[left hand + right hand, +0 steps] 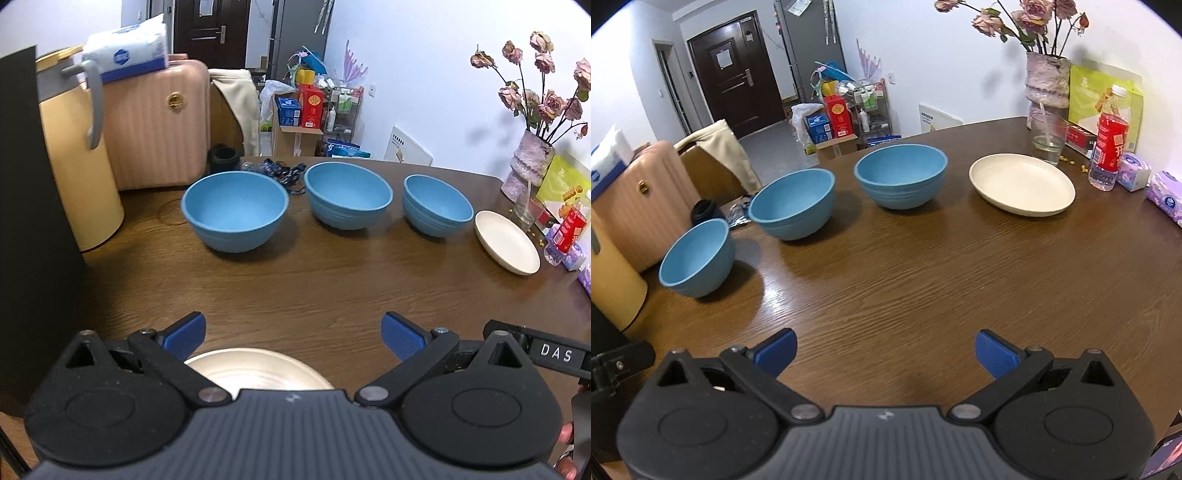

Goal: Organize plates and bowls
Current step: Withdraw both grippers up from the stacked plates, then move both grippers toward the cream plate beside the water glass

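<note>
Three blue bowls stand in a row on the brown wooden table (pixel 295 288): a left bowl (pixel 235 211), a middle bowl (pixel 348 195) and a smaller right bowl (pixel 436 204). A cream plate (pixel 506 241) lies to their right. Another cream plate (pixel 258 371) sits just below my left gripper (pixel 293 334), which is open and holds nothing. In the right wrist view the same bowls (pixel 697 257) (pixel 792 203) (pixel 900 175) and the cream plate (pixel 1021 184) lie ahead of my right gripper (pixel 885 350), also open and empty.
A vase of dried roses (pixel 1047 79), a glass (pixel 1048 137), a red-labelled bottle (pixel 1109 147), tissue packs (pixel 1167 195) and a green box crowd the table's right end. A pink suitcase (pixel 159 125) and a yellow bin (pixel 79 177) stand at the left edge. The other gripper's black body (pixel 550 350) shows at right.
</note>
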Demonstrator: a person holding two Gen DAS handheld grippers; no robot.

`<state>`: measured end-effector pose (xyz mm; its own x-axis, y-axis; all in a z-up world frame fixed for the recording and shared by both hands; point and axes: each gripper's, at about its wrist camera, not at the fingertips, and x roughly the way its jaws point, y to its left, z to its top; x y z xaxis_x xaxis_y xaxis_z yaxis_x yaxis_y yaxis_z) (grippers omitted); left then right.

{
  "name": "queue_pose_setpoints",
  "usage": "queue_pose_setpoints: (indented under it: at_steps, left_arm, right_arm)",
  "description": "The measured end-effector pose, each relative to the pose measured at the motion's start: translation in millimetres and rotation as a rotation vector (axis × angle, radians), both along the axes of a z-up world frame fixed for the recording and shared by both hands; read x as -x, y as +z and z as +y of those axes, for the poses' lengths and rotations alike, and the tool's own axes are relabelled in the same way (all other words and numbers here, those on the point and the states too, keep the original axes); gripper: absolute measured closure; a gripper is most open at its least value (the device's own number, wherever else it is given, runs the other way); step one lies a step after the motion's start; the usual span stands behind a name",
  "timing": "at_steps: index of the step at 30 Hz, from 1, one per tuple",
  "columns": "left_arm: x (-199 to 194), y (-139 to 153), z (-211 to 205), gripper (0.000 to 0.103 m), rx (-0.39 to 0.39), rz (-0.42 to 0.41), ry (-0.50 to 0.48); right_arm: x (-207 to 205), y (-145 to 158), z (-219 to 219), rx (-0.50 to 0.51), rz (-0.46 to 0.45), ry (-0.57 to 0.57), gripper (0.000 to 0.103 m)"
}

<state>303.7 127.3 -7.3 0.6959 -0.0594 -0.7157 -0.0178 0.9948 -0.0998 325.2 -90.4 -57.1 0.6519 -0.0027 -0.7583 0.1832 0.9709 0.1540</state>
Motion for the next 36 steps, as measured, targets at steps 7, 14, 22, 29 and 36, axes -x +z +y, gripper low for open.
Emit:
queue_pose_setpoints:
  at_steps: [7,14,22,29,36]
  left_arm:
    - [-19,5,-48,0.0,0.002,0.01,-0.012]
    - [-40,10,-100,0.0,-0.001,0.013,-0.05]
    - [-64,6,-143,0.0,-0.001,0.035,-0.068]
    - [-87,3,-180,0.0,-0.007,0.047,-0.077]
    - [-112,-4,-221,0.0,-0.009,0.054,-0.087]
  right_arm:
    - [-17,-1,-43,-0.008,0.016,-0.022,0.0]
    - [-33,-5,-94,-0.026,0.026,-0.067,0.0]
    - [-53,-13,-148,-0.047,0.045,-0.12,0.0]
    - [-69,-21,-187,-0.059,0.054,-0.147,0.0]
    - [-90,-30,-230,-0.067,0.059,-0.17,0.0]
